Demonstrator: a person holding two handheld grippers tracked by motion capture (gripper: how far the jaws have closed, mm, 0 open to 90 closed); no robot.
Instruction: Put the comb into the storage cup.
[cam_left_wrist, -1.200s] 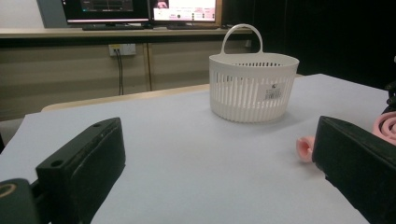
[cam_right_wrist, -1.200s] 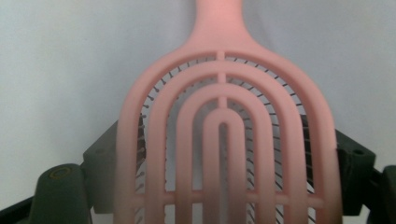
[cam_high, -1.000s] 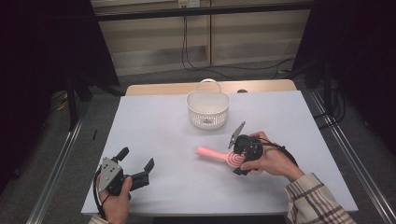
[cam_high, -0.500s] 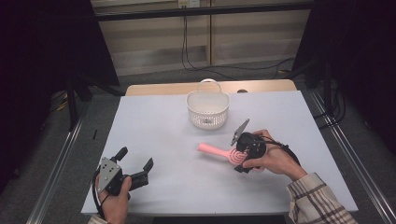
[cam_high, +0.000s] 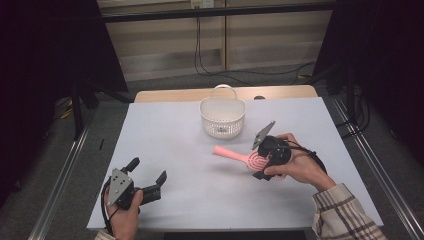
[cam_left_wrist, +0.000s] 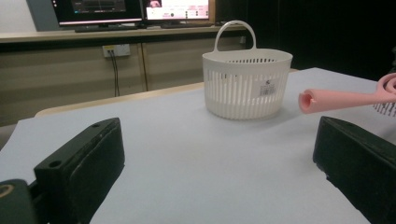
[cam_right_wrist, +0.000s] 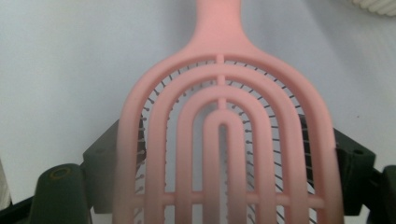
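The right gripper (cam_high: 264, 161) has its two jaws clamped on the wide head of the one pink vented hairbrush (cam_high: 239, 156), which sits right of the table's middle with its handle pointing left and slightly far. In the right gripper view the brush head (cam_right_wrist: 223, 154) spans the gap, a black jaw pressing at each side (bristles show through the slots). One white slotted basket (cam_high: 222, 118) with a loop handle stands just beyond, near the far edge, apart from the brush. The left gripper (cam_high: 148, 183) rests at the near left corner, jaws spread wide and holding nothing; its own view shows bare tabletop between them. The pale table (cam_high: 165, 135) lies open across its left half and middle, with free room between the two grippers.
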